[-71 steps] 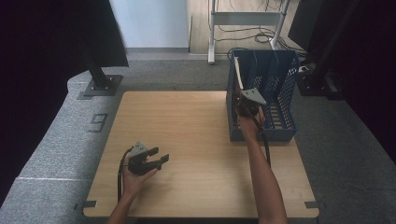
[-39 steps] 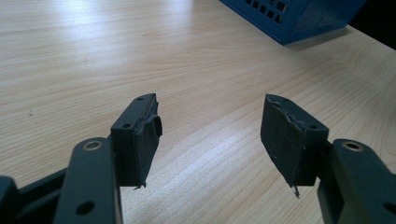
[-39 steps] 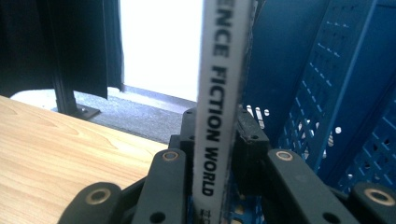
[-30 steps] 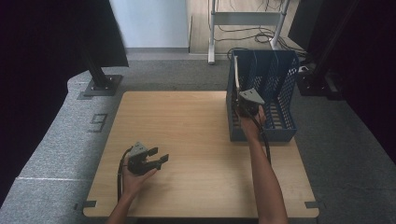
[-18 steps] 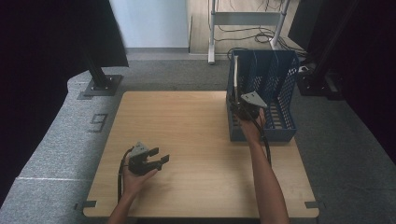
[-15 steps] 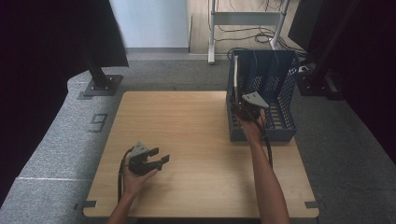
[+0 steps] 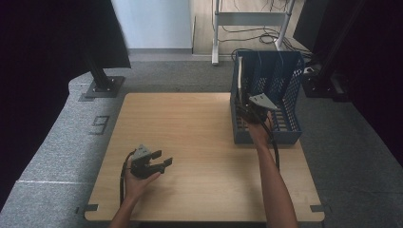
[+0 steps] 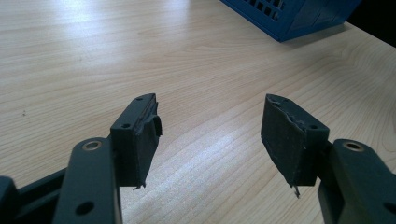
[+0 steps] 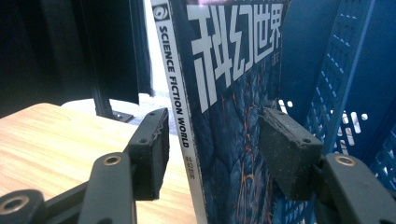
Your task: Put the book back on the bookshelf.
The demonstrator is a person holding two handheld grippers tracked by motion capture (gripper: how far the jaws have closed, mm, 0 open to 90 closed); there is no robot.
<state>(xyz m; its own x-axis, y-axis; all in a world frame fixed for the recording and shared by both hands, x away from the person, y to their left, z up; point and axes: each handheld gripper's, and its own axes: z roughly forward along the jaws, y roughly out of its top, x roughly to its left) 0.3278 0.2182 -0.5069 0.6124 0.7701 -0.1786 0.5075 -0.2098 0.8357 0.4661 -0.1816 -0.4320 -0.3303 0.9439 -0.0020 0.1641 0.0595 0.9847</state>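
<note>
Two hand-held grippers are at work over a wooden desk (image 7: 199, 123), each doing a different job. The right hand-held gripper (image 9: 210, 154) reaches into the near end of a blue file rack (image 7: 285, 95) at the desk's far right corner, its jaws spread to either side of a magazine (image 9: 229, 93) that stands upright in the rack's outermost slot. Neither pad presses the cover yet; the spine reading "SCIENCE FICTION WORLD" faces the left pad, with a gap on both sides. That straddling stance suggests the jaws are lined up either to close on the magazine or to let it stand alone; I cannot tell which. The left hand-held gripper (image 8: 210, 135) rests low over bare wood at the near left, jaws wide apart and empty, apparently parked out of the way.
</note>
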